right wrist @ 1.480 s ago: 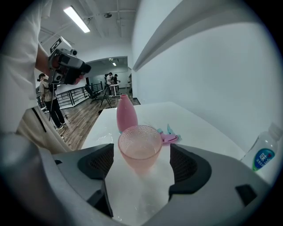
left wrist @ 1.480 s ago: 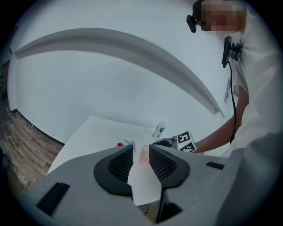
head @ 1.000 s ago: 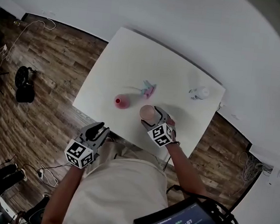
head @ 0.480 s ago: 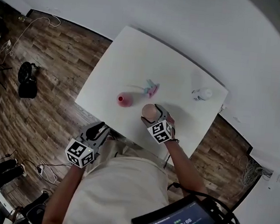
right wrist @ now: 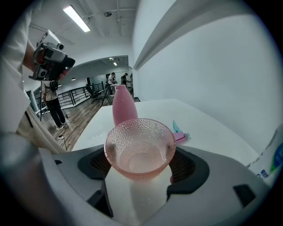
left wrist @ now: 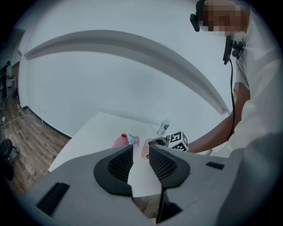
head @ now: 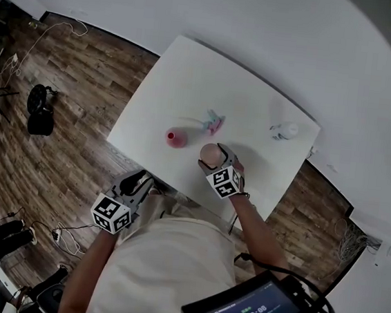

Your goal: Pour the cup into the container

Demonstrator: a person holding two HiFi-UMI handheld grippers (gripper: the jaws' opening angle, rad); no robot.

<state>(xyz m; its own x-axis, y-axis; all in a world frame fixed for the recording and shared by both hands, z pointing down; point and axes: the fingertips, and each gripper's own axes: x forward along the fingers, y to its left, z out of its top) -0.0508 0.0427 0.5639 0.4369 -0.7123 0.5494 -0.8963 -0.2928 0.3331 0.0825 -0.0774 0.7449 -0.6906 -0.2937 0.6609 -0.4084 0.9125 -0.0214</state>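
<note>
Between the jaws of the right claw (right wrist: pixel 140 167): a pink dimpled glass cup (right wrist: pixel 139 148), upright, with the pads pressed on its two sides below the rim. I cannot tell whether its base rests on the worktop (head: pixel 189 82) or what it holds.

Just beyond this claw, slightly left: the pink bottle-shaped container (right wrist: pixel 122 108), upright, with a narrow mouth. Beyond and to the right lies a small teal-and-pink item (right wrist: pixel 179 132). A white bottle (right wrist: pixel 270 161) is at the far right.

The left claw (left wrist: pixel 140 155) hangs off the worktop's near edge, jaws a slit apart, nothing between them.

Judgement: the cup is light, stiff and brittle. The dimples give some bite, but the glass is slick and the wall tapers. Best hold is mid-wall, firm without crushing. The narrow mouth calls for a slow tilt with the rim close over it.
</note>
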